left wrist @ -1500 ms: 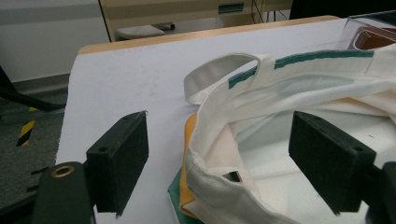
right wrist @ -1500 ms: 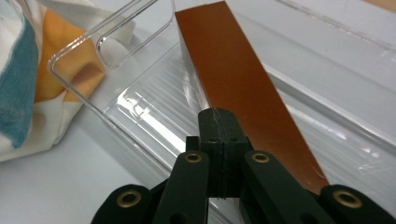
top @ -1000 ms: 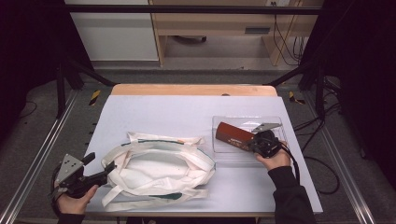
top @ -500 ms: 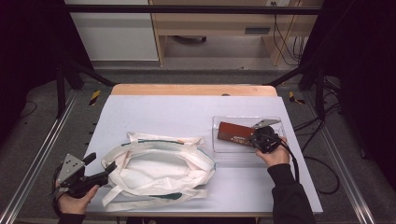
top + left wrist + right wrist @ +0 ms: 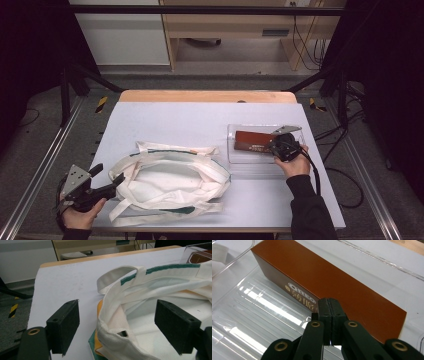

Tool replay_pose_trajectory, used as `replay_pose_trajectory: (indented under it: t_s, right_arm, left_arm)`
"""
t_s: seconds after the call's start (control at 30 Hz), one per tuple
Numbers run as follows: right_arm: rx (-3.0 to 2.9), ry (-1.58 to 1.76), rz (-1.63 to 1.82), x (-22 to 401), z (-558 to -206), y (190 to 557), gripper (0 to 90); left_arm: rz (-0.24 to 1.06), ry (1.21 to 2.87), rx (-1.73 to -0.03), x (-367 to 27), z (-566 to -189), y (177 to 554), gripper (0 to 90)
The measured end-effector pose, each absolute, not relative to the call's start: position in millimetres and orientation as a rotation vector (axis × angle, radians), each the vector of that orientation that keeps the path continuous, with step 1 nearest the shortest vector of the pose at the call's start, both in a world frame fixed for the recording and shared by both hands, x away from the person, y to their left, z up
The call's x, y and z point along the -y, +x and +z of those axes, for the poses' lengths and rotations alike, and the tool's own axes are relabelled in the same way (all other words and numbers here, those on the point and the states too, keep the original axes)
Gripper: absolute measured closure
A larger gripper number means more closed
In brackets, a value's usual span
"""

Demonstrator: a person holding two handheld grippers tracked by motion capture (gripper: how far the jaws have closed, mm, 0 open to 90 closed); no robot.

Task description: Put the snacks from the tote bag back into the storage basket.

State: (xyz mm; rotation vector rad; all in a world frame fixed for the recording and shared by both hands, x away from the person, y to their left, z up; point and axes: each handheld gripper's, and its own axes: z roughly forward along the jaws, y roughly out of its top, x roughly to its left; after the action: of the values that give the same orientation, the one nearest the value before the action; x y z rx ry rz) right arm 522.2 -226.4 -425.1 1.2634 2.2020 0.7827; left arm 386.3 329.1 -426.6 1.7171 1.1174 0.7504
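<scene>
A white tote bag (image 5: pixel 170 179) with green trim lies open on the near left of the table. My left gripper (image 5: pixel 107 177) is at the bag's left end. In the left gripper view it (image 5: pixel 120 327) stands open, its jaws on either side of the bag's rim (image 5: pixel 112 322) without touching it. A brown box (image 5: pixel 252 141) with gold lettering lies in a clear plastic tray (image 5: pixel 240 155) on the right. My right gripper (image 5: pixel 278 145) is at the box's right end. In the right gripper view it (image 5: pixel 328 312) is shut, empty, with its tips just short of the box (image 5: pixel 332 282).
The bag's strap (image 5: pixel 117 275) loops toward the middle of the white tabletop (image 5: pixel 200 120). The tray's clear walls (image 5: pixel 384 261) rise around the box. A wooden strip (image 5: pixel 205 96) edges the table's far side, with metal rails (image 5: pixel 40 165) along the sides.
My right gripper has edged a little left and forward, closer to the brown box. The left gripper and the bag have barely moved.
</scene>
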Motion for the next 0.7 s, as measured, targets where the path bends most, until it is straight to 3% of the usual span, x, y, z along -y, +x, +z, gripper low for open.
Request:
replay_pose_trajectory:
  t_s: [0.7]
  right_arm:
    - [-2.168,1.277,0.781,228.9,-427.2,527.7,90.0]
  left_arm:
    - [0.746,1.716,-1.111,-328.9,-426.4,386.0,19.9]
